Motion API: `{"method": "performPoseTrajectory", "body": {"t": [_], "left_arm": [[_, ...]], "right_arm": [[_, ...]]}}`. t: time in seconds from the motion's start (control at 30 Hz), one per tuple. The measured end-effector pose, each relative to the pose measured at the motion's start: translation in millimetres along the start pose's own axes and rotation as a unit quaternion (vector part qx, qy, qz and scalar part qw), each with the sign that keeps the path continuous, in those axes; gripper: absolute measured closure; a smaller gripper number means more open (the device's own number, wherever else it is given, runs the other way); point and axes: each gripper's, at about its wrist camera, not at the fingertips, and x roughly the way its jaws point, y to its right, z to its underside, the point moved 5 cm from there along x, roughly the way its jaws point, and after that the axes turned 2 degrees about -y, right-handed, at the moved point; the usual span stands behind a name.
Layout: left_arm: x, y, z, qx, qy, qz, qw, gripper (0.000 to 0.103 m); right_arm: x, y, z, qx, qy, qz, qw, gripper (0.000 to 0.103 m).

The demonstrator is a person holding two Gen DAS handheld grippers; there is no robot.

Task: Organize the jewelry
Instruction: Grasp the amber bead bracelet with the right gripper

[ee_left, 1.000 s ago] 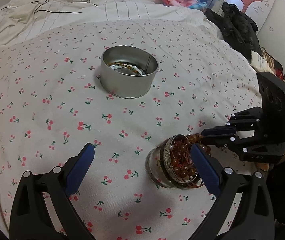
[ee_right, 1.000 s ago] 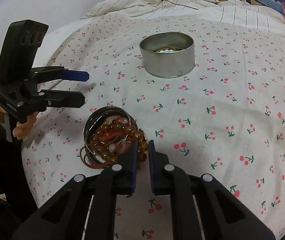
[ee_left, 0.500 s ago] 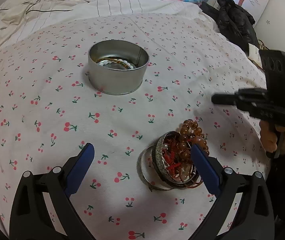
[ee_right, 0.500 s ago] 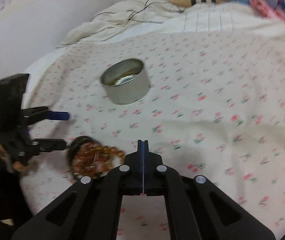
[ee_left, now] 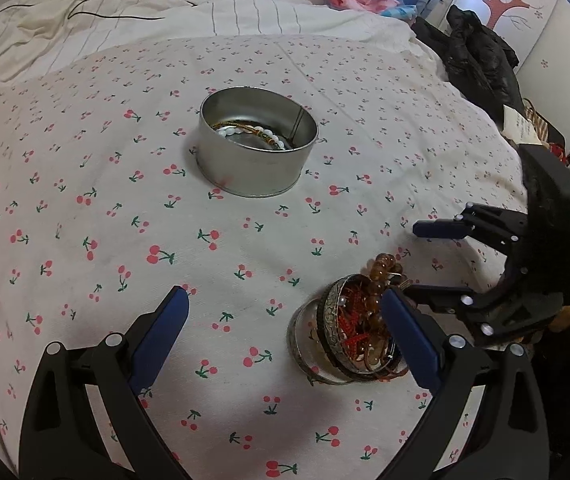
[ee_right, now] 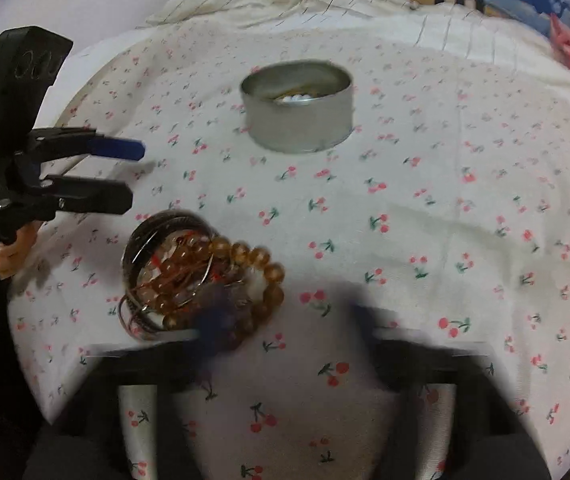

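A pile of jewelry [ee_left: 355, 330] lies on the cherry-print sheet: metal bangles, red cord and an amber bead bracelet [ee_right: 241, 264]. A round silver tin [ee_left: 257, 146] further back holds bracelets and white beads; it also shows in the right wrist view [ee_right: 299, 104]. My left gripper [ee_left: 285, 328] is open and empty, its right finger beside the pile. My right gripper [ee_right: 285, 322] is open and blurred by motion, its left finger at the pile's near edge; it also shows in the left wrist view [ee_left: 417, 258].
The sheet [ee_left: 165, 220] covers a rounded bed surface. A crumpled cream duvet [ee_left: 125, 12] with a black cable lies at the back. Black clothing [ee_left: 473, 56] and a wall with a tree decal are at the right.
My right gripper was shut and raised half a second ago; it has come back down to the pile and opened wide. My left gripper stays open.
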Motion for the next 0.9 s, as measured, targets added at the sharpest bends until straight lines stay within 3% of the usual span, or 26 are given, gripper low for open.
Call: {"method": "performPoseTrajectory", "body": {"t": [0.1,0.17,0.27,0.5,0.6,0.63,0.77,0.9], "left_arm": [[0,-3,0,-0.005,0.001,-0.002,1.0000,0.010],[-1,-5,-1,-0.008,0.002,-0.004,1.0000,0.010],[-1,-7,-1,-0.013,0.004,-0.005,0.9999,0.010],[-1,-5,-1,-0.007,0.002,-0.007,0.9999,0.010],[1,-2,0,-0.002,0.000,-0.004,1.0000,0.010],[1,-1,0,0.001,-0.002,-0.002,1.0000,0.010],[4,3,2,0.010,-0.008,0.003,0.9999,0.010],[5,6,2,0.010,-0.009,0.012,0.9998,0.010]], "right_arm": [[-1,3,0,-0.004,0.002,0.014,1.000,0.032],[0,6,-1,-0.003,-0.001,0.016,1.000,0.047],[-4,9,-1,-0.005,0.000,0.020,1.000,0.056],[15,-9,3,-0.057,-0.022,0.060,0.996,0.058],[25,-16,5,-0.082,-0.027,0.093,0.992,0.078],[25,-20,5,-0.089,-0.031,0.088,0.992,0.091],[18,-10,4,-0.075,-0.026,0.097,0.992,0.091],[4,21,-2,-0.021,-0.004,0.130,0.991,0.091]]}}
